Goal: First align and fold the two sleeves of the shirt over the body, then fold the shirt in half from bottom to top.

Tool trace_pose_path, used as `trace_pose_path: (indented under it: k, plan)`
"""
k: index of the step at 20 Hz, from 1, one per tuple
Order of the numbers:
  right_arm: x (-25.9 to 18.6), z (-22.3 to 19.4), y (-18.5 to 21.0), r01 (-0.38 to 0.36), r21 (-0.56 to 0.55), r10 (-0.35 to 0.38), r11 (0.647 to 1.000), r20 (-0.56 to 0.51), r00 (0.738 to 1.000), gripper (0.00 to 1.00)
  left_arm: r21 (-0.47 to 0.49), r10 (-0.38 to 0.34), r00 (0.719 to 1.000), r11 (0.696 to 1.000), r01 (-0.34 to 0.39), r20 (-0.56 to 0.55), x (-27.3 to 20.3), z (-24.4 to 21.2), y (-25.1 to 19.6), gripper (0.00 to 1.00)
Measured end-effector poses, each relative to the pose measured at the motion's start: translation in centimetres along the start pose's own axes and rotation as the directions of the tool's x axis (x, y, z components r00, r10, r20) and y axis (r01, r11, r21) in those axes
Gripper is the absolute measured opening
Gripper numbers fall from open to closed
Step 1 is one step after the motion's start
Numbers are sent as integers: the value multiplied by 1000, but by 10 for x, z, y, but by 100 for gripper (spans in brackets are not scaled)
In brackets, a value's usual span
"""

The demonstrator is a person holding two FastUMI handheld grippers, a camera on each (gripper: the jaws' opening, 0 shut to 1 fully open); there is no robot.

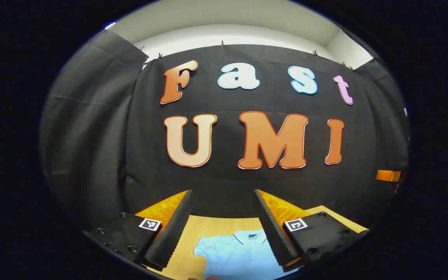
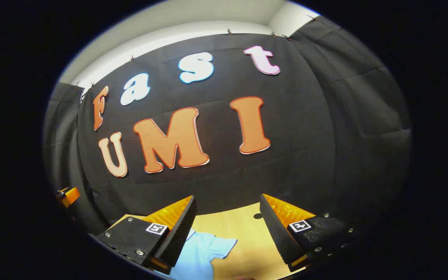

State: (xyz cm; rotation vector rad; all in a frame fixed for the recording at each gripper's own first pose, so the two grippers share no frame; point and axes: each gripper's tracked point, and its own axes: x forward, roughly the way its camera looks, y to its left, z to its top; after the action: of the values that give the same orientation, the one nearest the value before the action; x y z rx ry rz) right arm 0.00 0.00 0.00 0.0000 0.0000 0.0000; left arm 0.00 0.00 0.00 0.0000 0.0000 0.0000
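Left claw (image 1: 224,227) open above shirt (image 1: 239,252), right claw (image 2: 228,229) open by sleeve (image 2: 224,247)

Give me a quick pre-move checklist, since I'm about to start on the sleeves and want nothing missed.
1. Left tongs open, nothing between the fingers: ok.
2. Right tongs open, nothing between the fingers: ok.
3. Shirt lying flat on the table, collar toward the wall: ok.
4. Sleeves not yet folded; one sleeve spread out to the side: ok.
5. Tongs touching the shirt: not ok, both held above it.
6. Shirt's bottom hem smooth: cannot tell, out of frame.
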Motion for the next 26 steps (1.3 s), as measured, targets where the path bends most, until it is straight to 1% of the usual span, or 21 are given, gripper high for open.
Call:
trace_pose_path:
  k: [1,2,3,7,10,11,13,15,17,18,19,20,22,23,24,25,26]
  plan:
    - [1,-2,21,2,-21,-2,1000,-8,1000,98,-11,-1,1000,1000,1,-15,8,-7,17,97]
    - [2,-5,36,9,-34,-9,999,-14,1000,98,-16,-2,1000,1000,2,-20,17,-10,33,100]
    - [1,-8,48,19,-46,-20,999,-19,1000,98,-20,-6,1000,1000,5,-19,22,-11,46,100]
    - [-5,-35,88,58,-105,-67,993,-81,994,98,-37,-61,997,998,60,-44,52,-21,83,100]
    - [-6,-46,88,88,-146,-105,985,-118,987,98,-34,-70,996,997,68,-58,68,-29,92,100]
    - [-5,-54,88,90,-156,-114,984,-148,982,98,-39,-76,995,997,73,-69,72,-34,92,100]
    - [0,-66,83,96,-166,-128,982,-199,972,98,-69,-82,993,995,76,-90,82,-46,90,100]
    - [9,-74,76,100,-176,-141,979,-239,961,98,-73,-78,991,995,71,-105,87,-51,87,100]
    - [21,-80,70,96,-180,-143,979,-269,952,98,-58,-59,993,997,53,-106,90,-51,86,100]
    - [31,-85,66,89,-178,-140,980,-301,943,98,-49,-46,994,998,42,-97,91,-48,84,100]
    - [42,-95,60,87,-184,-147,979,-345,927,98,-47,-40,995,998,35,-92,92,-47,83,100]
    - [52,-109,53,82,-194,-155,978,-402,903,98,-49,-31,995,998,26,-93,92,-46,82,100]
    - [71,-131,44,77,-210,-171,975,-477,862,98,-52,-13,995,999,8,-98,92,-49,83,100]
    - [78,-151,39,69,-211,-178,975,-556,812,98,-47,-2,995,999,-2,-102,92,-52,84,100]
    - [90,-169,37,63,-189,-168,980,-616,769,99,-38,8,994,999,-12,-105,92,-53,85,100]
    - [98,-180,35,68,-174,-166,982,-645,746,99,-29,22,995,999,-25,-102,93,-53,90,100]
    - [110,-191,30,71,-164,-165,984,-683,712,99,-22,38,994,999,-40,-101,94,-54,93,100]
